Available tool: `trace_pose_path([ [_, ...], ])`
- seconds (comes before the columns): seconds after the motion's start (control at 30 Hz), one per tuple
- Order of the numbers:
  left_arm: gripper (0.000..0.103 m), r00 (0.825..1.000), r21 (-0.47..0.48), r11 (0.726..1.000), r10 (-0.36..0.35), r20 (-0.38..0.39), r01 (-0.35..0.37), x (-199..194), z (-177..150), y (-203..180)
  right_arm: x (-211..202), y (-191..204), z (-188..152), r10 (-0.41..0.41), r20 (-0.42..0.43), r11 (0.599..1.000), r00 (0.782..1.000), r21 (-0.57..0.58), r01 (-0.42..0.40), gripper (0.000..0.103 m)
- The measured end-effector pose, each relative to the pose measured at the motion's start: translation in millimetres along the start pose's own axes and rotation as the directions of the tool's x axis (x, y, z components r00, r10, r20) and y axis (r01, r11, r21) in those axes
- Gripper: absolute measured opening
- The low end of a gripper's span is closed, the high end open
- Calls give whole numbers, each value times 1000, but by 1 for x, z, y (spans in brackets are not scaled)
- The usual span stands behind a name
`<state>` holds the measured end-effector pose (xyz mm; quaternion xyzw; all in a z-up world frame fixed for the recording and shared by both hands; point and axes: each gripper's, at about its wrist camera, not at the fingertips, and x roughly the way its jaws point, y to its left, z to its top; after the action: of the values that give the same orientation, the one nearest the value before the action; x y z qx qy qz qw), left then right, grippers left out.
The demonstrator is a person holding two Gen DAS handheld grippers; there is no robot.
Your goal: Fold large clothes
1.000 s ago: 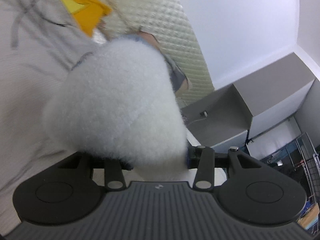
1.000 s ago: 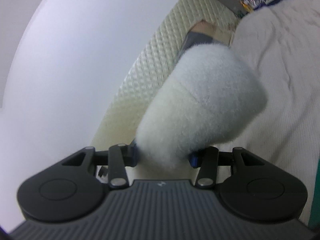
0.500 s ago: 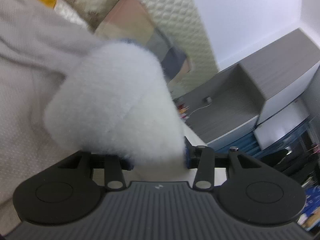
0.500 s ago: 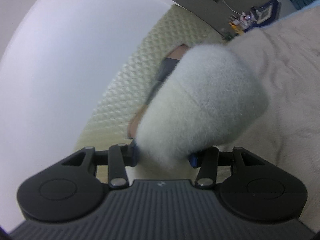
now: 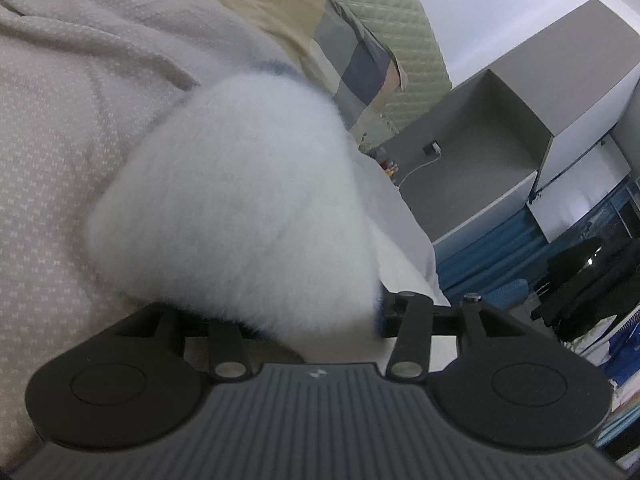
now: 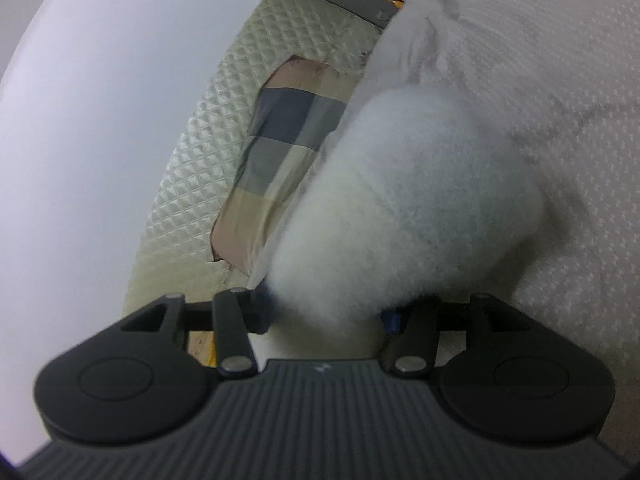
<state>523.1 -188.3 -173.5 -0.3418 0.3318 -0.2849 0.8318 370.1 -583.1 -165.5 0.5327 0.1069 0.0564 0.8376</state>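
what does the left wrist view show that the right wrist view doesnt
Only the left wrist view shows the grey cabinet with its open niche, the blue curtain below it and dark clothing at the right edge.

Only the right wrist view shows a broad stretch of bare white wall.

Both show a fluffy white garment bunched between the fingers of a gripper whose jaws are opening, the left gripper and right gripper alike, plus the beige bedspread, the checked pillow and the quilted headboard.

garment (image 5: 240, 216): fluffy white fleece | bedspread (image 5: 60, 128): matt woven cloth | headboard (image 6: 192, 168): glossy quilted padding
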Motion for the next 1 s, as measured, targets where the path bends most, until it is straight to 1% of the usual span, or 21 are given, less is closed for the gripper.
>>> trace_pose_path([
  [0.1,54,1000,7,1000,18,-24,-18,-12,-6,-5,-2,2,2,-40,-13,999,999,22,40,59],
  [0.17,60,998,-3,999,33,-49,-33,-22,-10,-11,-6,-2,-1,-79,-28,995,996,58,81,62],
  [0.2,64,997,1,999,47,-62,-47,-25,-12,-12,-9,-2,-3,-105,-36,991,994,75,108,64],
  [0.3,67,989,65,992,114,-92,-108,-44,-22,-20,-29,3,-12,-185,-33,979,982,83,187,65],
  [0.33,67,985,91,987,139,-101,-130,-52,-26,-23,-38,7,-15,-206,-30,976,978,67,207,65],
  [0.43,68,974,185,965,204,-95,-184,-78,-31,-44,-60,24,-18,-278,-13,961,961,2,278,65],
  [0.5,68,970,242,948,233,-76,-208,-96,-28,-65,-78,41,-18,-297,12,954,955,-37,297,65],
  [0.57,68,970,279,936,238,-53,-215,-116,-23,-88,-97,65,-17,-317,40,943,948,-95,320,65],
  [0.67,69,974,328,921,226,-7,-212,-149,-17,-132,-131,103,-15,-299,110,932,948,-181,314,65],
  [0.73,71,975,370,904,222,23,-214,-175,-16,-162,-154,135,-17,-265,145,923,953,-247,294,65],
  [0.8,72,976,413,885,210,53,-213,-202,-21,-193,-180,167,-21,-227,172,906,959,-324,272,65],
  [0.87,73,976,455,864,204,80,-218,-229,-28,-222,-205,197,-28,-206,184,878,961,-400,265,65],
  [0.9,74,977,476,853,195,91,-214,-242,-32,-237,-217,214,-32,-198,183,857,963,-444,261,65],
  [1.0,78,975,550,804,181,132,-224,-287,-54,-280,-249,254,-50,-195,196,779,961,-565,273,65],
])
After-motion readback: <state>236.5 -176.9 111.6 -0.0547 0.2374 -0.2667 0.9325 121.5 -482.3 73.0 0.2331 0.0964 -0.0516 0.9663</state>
